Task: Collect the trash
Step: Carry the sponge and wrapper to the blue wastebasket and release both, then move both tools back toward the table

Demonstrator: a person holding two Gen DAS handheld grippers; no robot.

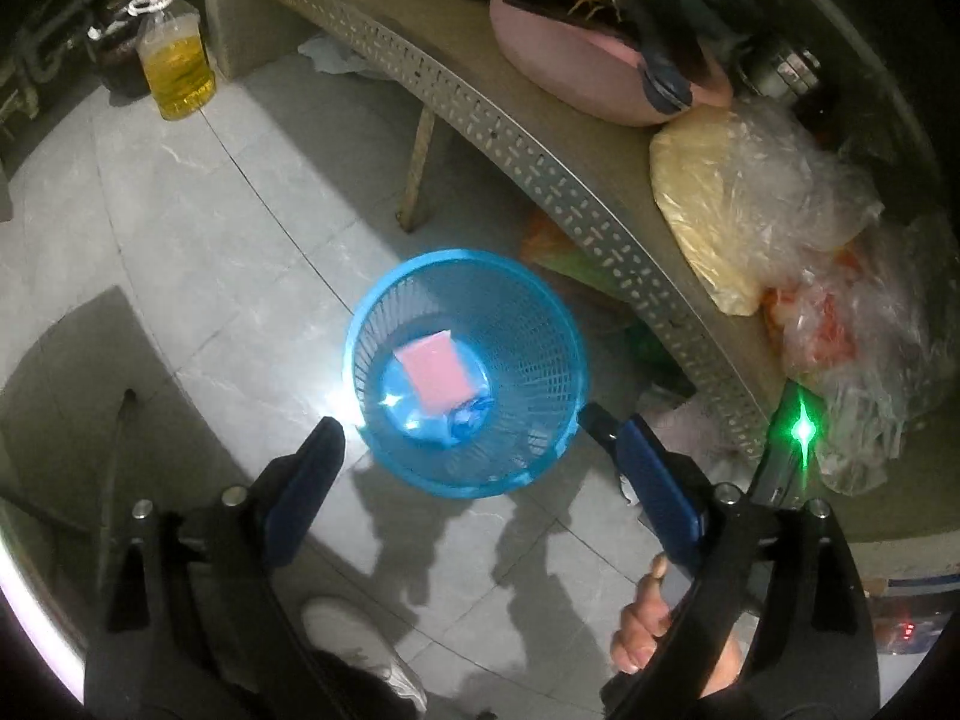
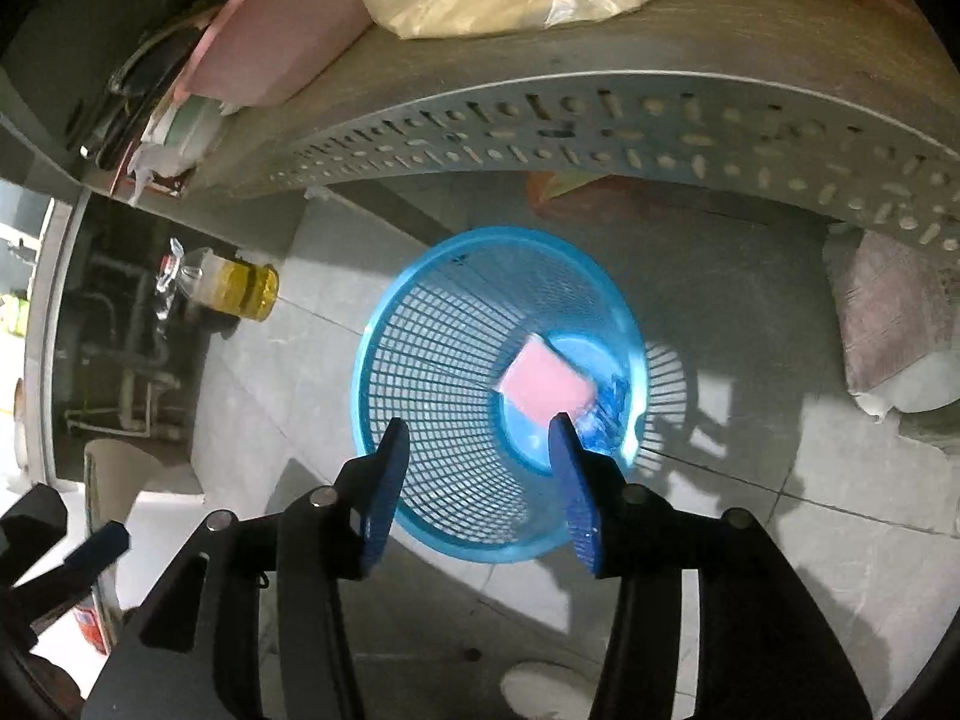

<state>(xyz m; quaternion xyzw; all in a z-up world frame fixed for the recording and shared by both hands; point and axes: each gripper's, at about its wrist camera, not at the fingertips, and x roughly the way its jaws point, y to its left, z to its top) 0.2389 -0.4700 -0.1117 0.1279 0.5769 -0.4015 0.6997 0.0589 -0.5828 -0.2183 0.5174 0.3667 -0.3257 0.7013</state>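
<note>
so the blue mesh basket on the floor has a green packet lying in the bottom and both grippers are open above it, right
Not quite: the packet in the blue mesh basket is pink, not green, as both wrist views show. The rest holds: the basket stands on the floor, and the left gripper and right gripper are open above it.

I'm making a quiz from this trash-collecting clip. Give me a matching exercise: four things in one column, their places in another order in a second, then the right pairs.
Things:
1. pink packet
2. blue basket
3. oil bottle
4. pink basin

Places:
A. on the perforated shelf
B. on the floor tiles, just in front of the shelf's edge
C. at the bottom of the basket
D. on the floor by the dark corner, away from the basket

Pairs: 1-C, 2-B, 3-D, 4-A
</note>
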